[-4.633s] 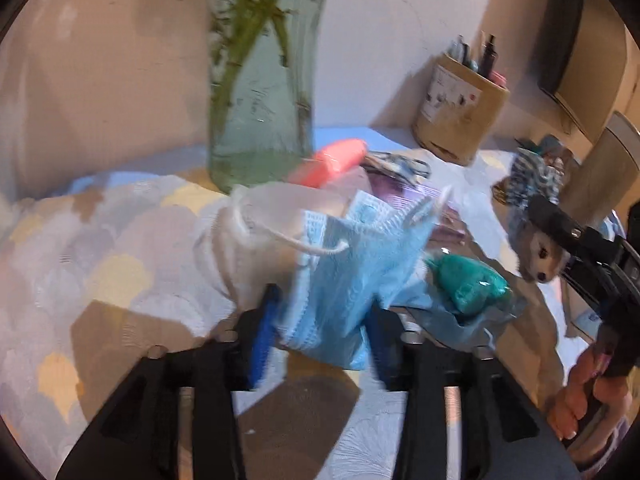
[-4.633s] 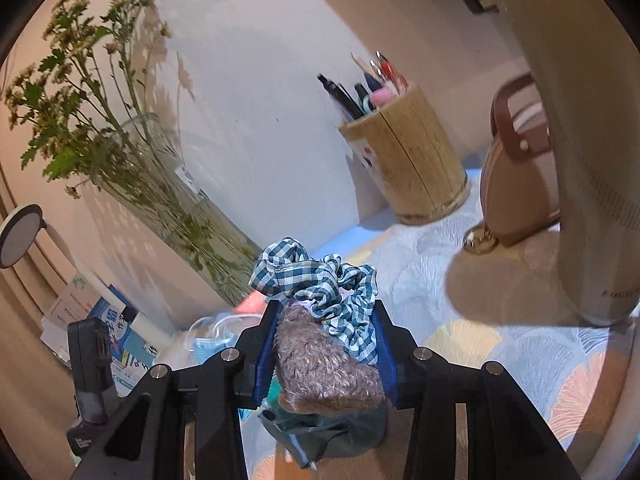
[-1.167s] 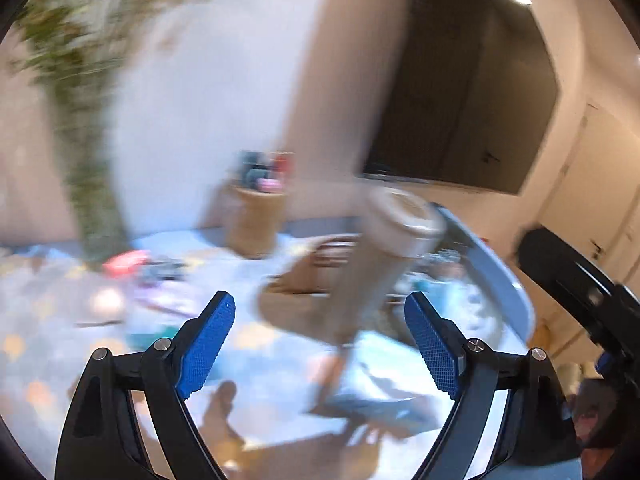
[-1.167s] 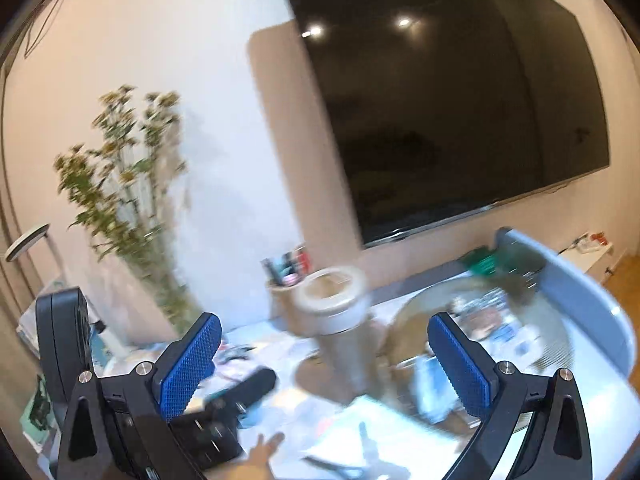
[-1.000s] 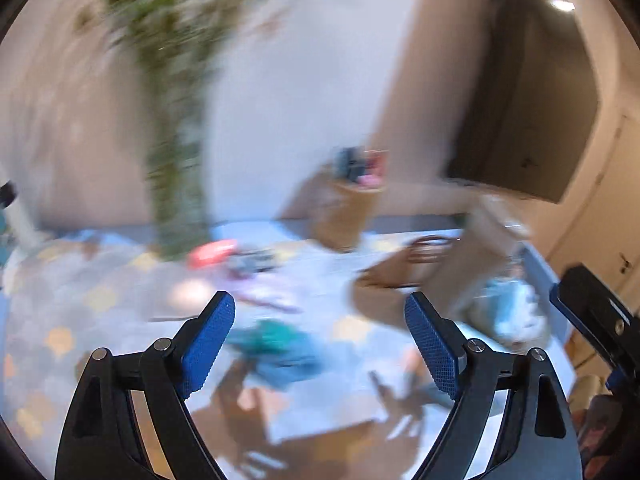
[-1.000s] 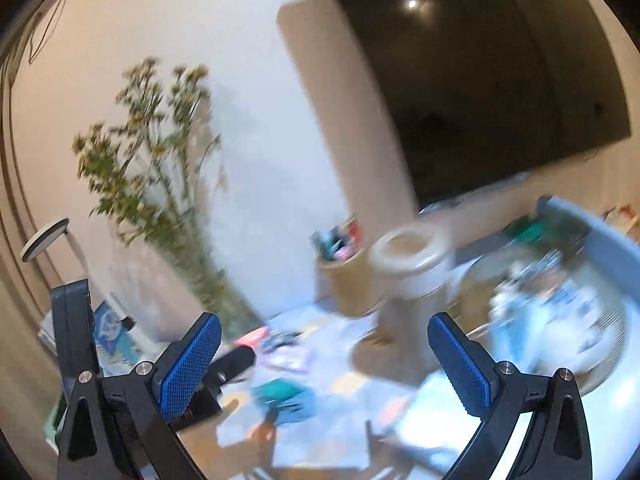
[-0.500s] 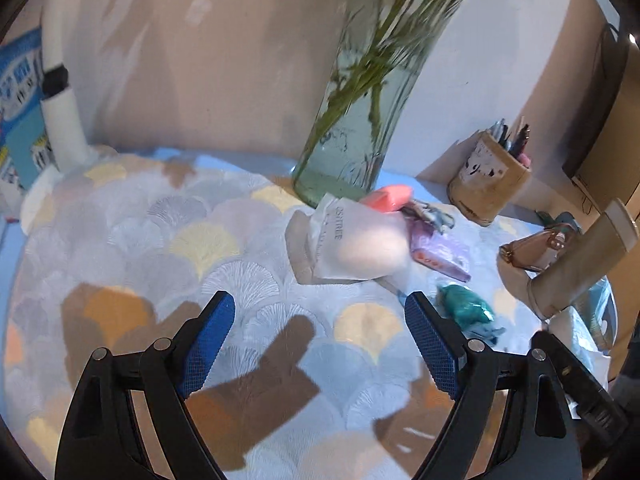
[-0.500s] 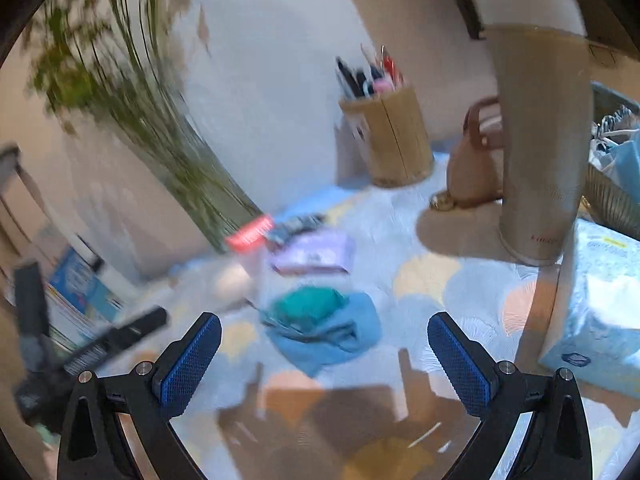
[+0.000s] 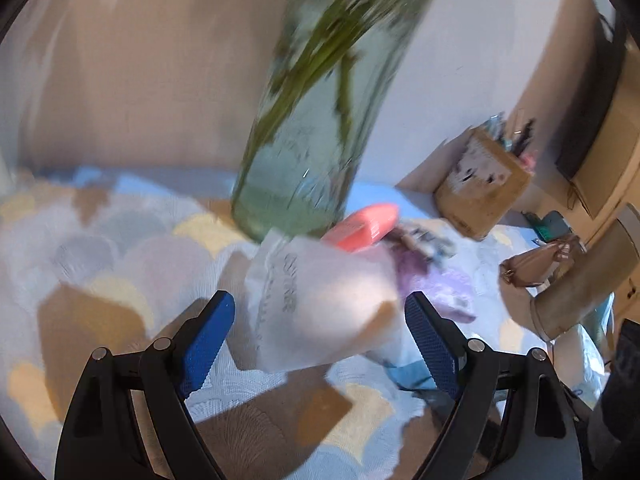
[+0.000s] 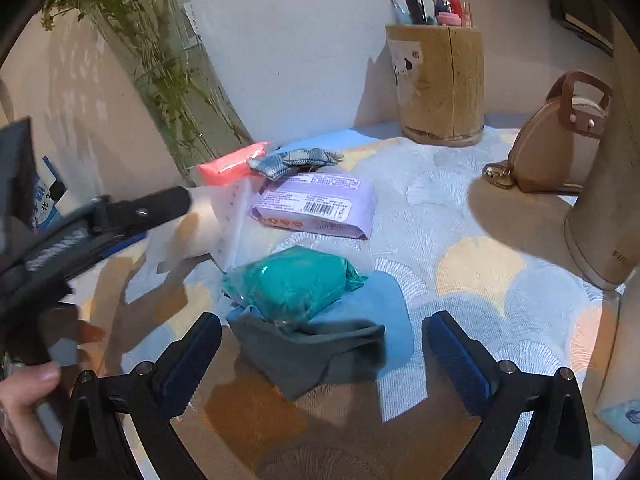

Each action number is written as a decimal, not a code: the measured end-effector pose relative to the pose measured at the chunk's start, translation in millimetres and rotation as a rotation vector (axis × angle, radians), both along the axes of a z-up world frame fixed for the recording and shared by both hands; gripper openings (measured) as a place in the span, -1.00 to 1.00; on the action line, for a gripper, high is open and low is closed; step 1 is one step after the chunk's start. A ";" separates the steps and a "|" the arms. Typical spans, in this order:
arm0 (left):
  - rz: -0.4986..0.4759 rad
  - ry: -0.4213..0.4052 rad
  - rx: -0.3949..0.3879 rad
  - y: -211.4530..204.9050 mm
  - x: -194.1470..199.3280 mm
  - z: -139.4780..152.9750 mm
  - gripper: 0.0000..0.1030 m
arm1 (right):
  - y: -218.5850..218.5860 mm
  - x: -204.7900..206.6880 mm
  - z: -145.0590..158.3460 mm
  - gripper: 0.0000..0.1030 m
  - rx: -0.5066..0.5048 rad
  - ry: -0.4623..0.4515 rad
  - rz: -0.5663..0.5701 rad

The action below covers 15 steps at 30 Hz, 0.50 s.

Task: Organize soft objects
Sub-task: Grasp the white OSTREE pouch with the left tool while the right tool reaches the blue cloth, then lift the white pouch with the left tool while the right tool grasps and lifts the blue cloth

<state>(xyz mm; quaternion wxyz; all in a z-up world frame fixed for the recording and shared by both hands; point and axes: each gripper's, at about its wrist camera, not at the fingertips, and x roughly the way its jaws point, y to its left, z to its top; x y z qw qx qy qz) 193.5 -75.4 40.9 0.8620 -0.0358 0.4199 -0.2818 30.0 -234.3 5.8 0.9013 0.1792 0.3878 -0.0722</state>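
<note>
Right wrist view — teal pouch [image 10: 294,282] just ahead of the wide-spread right gripper [image 10: 320,350].

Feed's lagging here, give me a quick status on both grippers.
Left gripper open, straddling white pouch. Right gripper open, over grey cloth and teal packet. Glass vase close behind pouch.

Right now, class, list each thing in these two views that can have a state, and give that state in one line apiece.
left gripper: open, white pouch between its fingers.
right gripper: open, empty.
white pouch: lying flat, not gripped.
teal packet: sealed, resting on grey-blue cloth.
purple pack: closed, flat.
vase: upright.
pen holder: upright, full.
</note>
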 end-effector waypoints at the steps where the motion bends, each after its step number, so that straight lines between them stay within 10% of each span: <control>1: 0.001 0.012 -0.018 1.2 2.2 -3.8 0.68 | -2.6 -1.1 0.1 1.00 0.014 -0.008 0.000; 15: -0.004 -0.017 0.047 -11.4 -4.9 -2.2 0.82 | 14.4 10.8 -1.8 0.98 -0.082 0.049 0.034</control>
